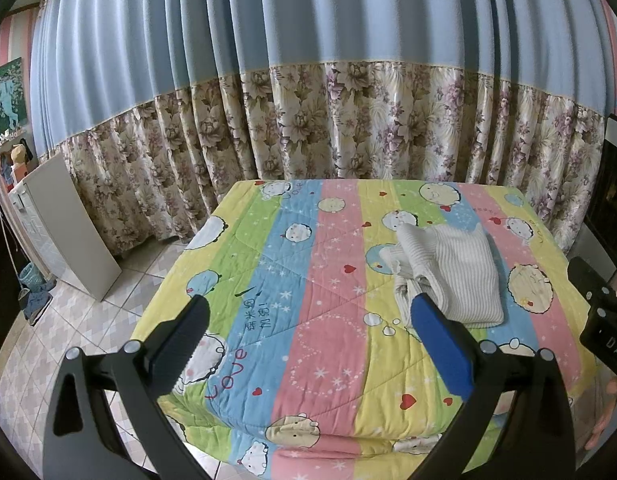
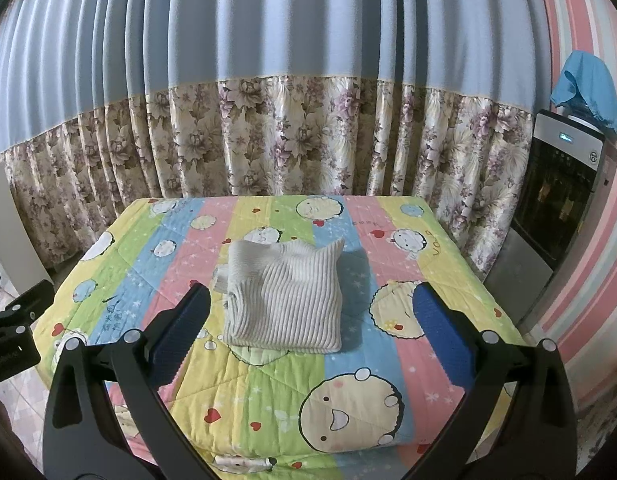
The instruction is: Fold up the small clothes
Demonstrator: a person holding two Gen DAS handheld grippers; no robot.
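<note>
Garment: a ribbed cream knit (image 2: 286,296), already folded into a rough square, lies on the striped cartoon quilt (image 2: 348,412).
Direction: straight ahead of the right tongs (image 2: 311,314); ahead and to the right of the left tongs (image 1: 310,322).
Nearer hand: the right, by my judgement.
Long axis: none clear; loose folds bunch at its left edge.
Tongs: both spread wide, gripping nothing.
Texture: soft, thick, limp.

At the right edge of the left wrist view, the right gripper (image 1: 602,312) is cut off; the quilt's (image 1: 308,320) near corners hide behind the jaws.
</note>
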